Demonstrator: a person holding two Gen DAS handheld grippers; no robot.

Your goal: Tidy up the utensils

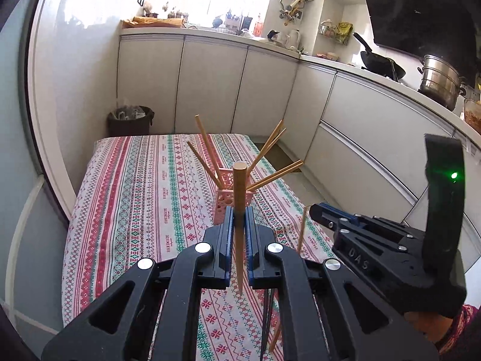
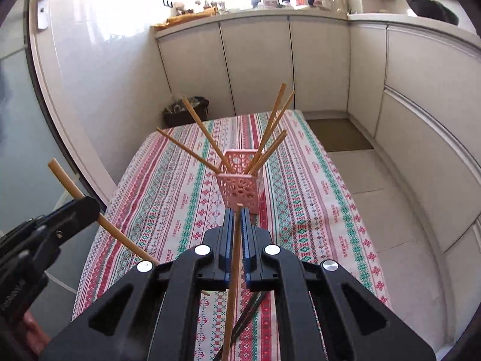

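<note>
A pink perforated holder [image 1: 224, 203] [image 2: 240, 186] stands on the striped tablecloth [image 1: 135, 210] with several wooden chopsticks fanned out of it. In the left wrist view my left gripper [image 1: 239, 212] is shut on a wooden chopstick [image 1: 239, 186] that stands nearly upright, just in front of the holder. My right gripper [image 2: 237, 212] is shut on a thinner wooden chopstick [image 2: 233, 270], also near the holder. Each gripper shows in the other's view: the right gripper [image 1: 318, 210] at the right, the left gripper [image 2: 87, 207] at the left with its chopstick [image 2: 69, 185] slanting.
A pair of dark chopsticks [image 2: 249, 310] lies on the cloth below my right gripper. A dark waste bin [image 1: 130, 121] stands beyond the table's far end. White cabinets [image 1: 210, 84] run along the back and right, with bare floor [image 2: 375, 180] to the right.
</note>
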